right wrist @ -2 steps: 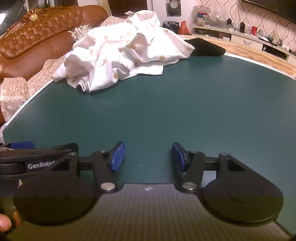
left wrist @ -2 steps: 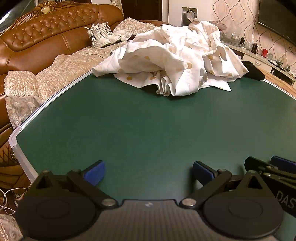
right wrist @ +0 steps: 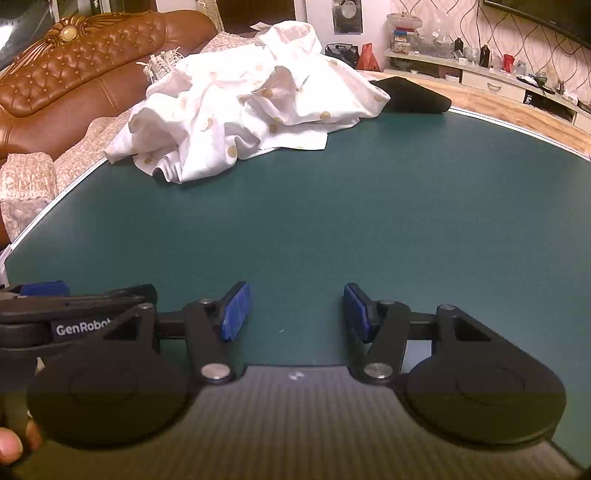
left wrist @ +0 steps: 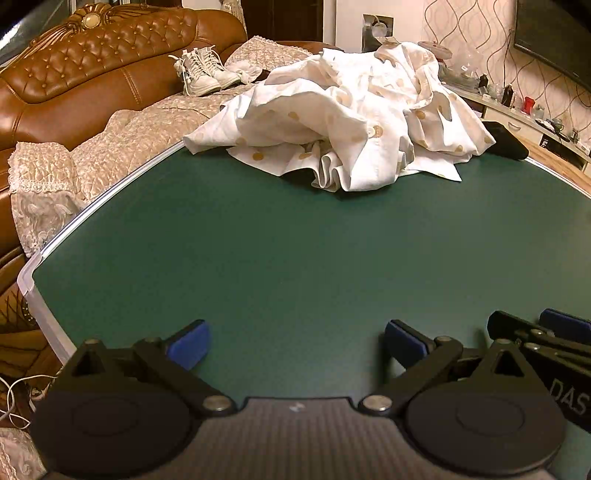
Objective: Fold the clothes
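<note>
Left gripper (left wrist: pixel 295 341) and right gripper (right wrist: pixel 295 312) were held agape, empty, above the green table (left wrist: pixel 295 258); the crumpled white garment (left wrist: pixel 343 125) lay beyond.

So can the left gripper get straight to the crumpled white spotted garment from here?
Probably yes: the left gripper is open, and only bare green table lies between it and the white spotted garment.

Warm indoor light. Green desk (left wrist: pixel 280 258) before me. Tufted brown sofa (left wrist: pixel 92 74) on my left, sneakers (left wrist: pixel 203 72) on it. Patterned wallpaper (right wrist: pixel 436 18), low cabinet (right wrist: pixel 491 77), wood floor (right wrist: pixel 509 110).
</note>
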The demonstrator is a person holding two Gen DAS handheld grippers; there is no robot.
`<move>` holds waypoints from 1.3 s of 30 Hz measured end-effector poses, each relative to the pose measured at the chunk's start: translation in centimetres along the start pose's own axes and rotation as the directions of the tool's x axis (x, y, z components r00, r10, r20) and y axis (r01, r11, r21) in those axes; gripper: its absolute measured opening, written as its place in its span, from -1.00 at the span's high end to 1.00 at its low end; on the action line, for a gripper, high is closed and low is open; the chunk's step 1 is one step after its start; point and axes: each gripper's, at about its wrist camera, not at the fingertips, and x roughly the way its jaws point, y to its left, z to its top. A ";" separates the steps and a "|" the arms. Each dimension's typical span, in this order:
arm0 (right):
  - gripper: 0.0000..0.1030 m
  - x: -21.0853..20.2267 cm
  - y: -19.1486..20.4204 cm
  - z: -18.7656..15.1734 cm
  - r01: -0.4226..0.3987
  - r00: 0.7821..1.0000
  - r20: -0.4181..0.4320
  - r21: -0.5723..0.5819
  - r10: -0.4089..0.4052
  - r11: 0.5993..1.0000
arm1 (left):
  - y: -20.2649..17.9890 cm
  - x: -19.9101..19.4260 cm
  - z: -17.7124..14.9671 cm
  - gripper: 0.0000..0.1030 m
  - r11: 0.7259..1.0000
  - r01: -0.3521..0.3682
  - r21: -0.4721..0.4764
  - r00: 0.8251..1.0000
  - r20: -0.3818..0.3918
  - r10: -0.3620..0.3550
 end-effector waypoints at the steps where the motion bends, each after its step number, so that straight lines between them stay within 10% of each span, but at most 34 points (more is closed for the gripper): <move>1: -0.24 0.0 0.0 0.0 0.002 1.000 0.000 -0.002 -0.002 1.000 | 0.0 0.0 -0.1 -1.00 1.000 0.001 -0.001 1.000 0.003 -0.001; 39: -0.41 0.3 0.5 -1.3 0.058 0.997 0.054 -0.019 -0.057 0.998 | -0.2 0.0 -1.5 -1.00 1.000 -0.011 -0.008 0.997 0.081 0.011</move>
